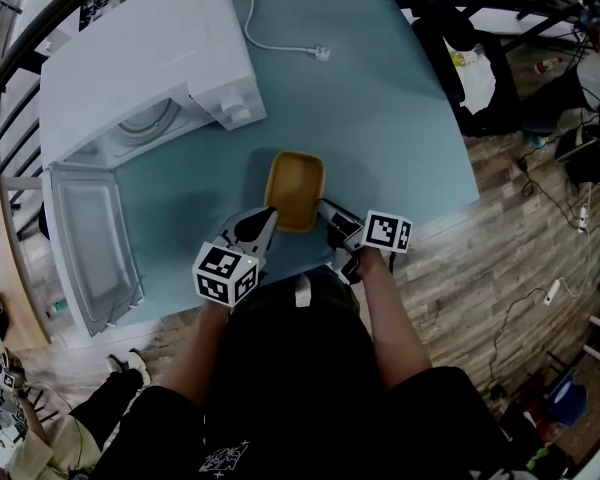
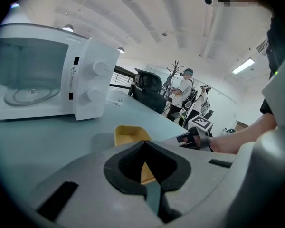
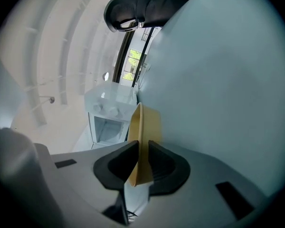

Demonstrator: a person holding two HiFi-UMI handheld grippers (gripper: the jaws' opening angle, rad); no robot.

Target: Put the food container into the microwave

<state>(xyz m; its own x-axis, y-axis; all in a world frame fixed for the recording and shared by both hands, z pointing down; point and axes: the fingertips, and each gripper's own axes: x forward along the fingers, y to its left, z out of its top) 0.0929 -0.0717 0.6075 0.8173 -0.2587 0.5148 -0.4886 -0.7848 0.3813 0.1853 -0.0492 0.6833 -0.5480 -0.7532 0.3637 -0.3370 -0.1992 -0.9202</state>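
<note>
Closest to me, the right tongs point(image 3: 142, 147) are clamped on the near wall of the shallow mustard-yellow rectangular plastic food container point(image 3: 151, 120). I judge that pinch is meant to lift it by the rim. The left tongs point(image 2: 143, 143) are closed tip to tip with nothing between them, just beside the container's near left corner, probably to steady it. The pale blue-grey counter point(image 1: 380, 98) carries everything. The boxy white microwave oven point(image 1: 145, 58) stands at the far left, its door point(image 1: 88, 243) swung fully open toward me. That leaves the cavity ready, though well apart from the container. The container appears to rest upright on the counter near my edge. It looks empty, with rounded corners and a slightly flared rim.
</note>
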